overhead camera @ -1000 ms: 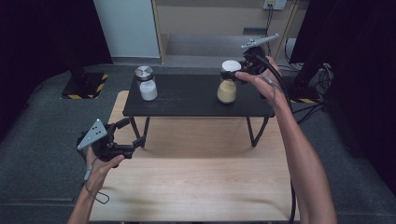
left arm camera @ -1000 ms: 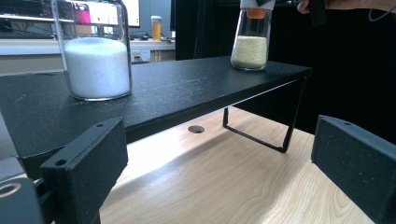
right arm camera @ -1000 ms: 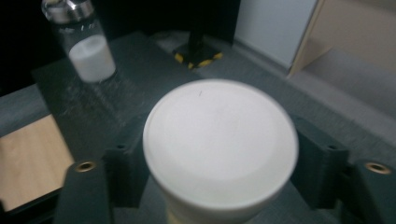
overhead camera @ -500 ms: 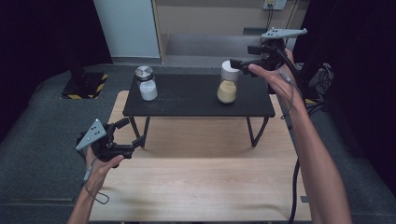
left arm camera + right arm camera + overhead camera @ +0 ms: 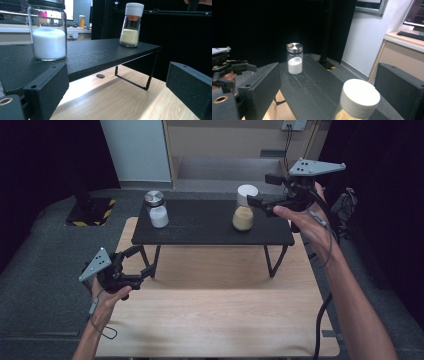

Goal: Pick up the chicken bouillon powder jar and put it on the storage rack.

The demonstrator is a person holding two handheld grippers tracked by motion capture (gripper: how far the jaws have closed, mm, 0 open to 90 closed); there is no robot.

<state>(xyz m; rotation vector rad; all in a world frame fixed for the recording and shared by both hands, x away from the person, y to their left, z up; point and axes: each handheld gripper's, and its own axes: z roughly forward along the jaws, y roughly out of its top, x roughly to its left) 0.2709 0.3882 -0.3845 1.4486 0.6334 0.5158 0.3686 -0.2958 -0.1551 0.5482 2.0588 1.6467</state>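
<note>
Now the right gripper hangs just beside the white-capped jar of yellowish grains, at its right side near the cap. Its jaws have just been opening and stand wide, with nothing pressed between them; in the right gripper view the white cap sits low between the two black jaws, clear of both. That jar stands upright on the small black table, towards its right end and close to the far edge. A second jar, with a metal lid and white powder inside, stands upright near the left end of the same table, well apart from the first. The black table itself rests on a larger wooden table. The left gripper is held low over the wooden table's left edge, in front of the black table's left end, its jaws spread wide and empty.
</note>
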